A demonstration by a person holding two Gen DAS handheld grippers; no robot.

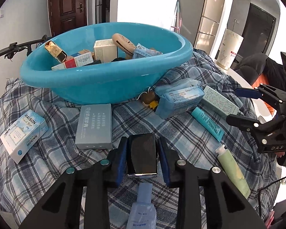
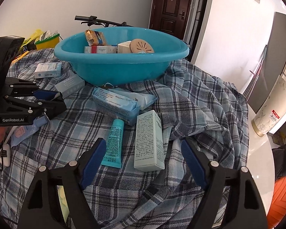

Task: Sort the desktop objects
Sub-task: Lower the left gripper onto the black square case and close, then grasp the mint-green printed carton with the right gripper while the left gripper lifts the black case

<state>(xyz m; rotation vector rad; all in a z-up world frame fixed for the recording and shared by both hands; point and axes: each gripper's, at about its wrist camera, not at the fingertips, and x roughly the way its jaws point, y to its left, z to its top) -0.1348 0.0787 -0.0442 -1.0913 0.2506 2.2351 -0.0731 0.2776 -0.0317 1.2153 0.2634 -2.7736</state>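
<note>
My left gripper (image 1: 142, 158) is shut on a shiny black box (image 1: 142, 154), its blue pads (image 1: 122, 160) pressing both sides just above the plaid cloth. In the right wrist view this gripper (image 2: 56, 99) shows at the left. My right gripper (image 2: 143, 162) stands open over a teal tube (image 2: 114, 143) and a pale green box (image 2: 148, 145), which lie between its pads untouched. In the left wrist view the right gripper (image 1: 240, 106) sits at the right edge. The blue basin (image 1: 104, 84) (image 2: 124, 66) behind holds several boxes.
On the plaid cloth (image 1: 162, 133) lie a RAISON box (image 1: 23, 133), a grey-blue box (image 1: 94, 126), a blue wipes pack (image 1: 179, 101), a green tube (image 1: 232, 171) and a pale blue bottle (image 1: 143, 206). A white cylinder (image 2: 272, 110) stands on the table's right edge.
</note>
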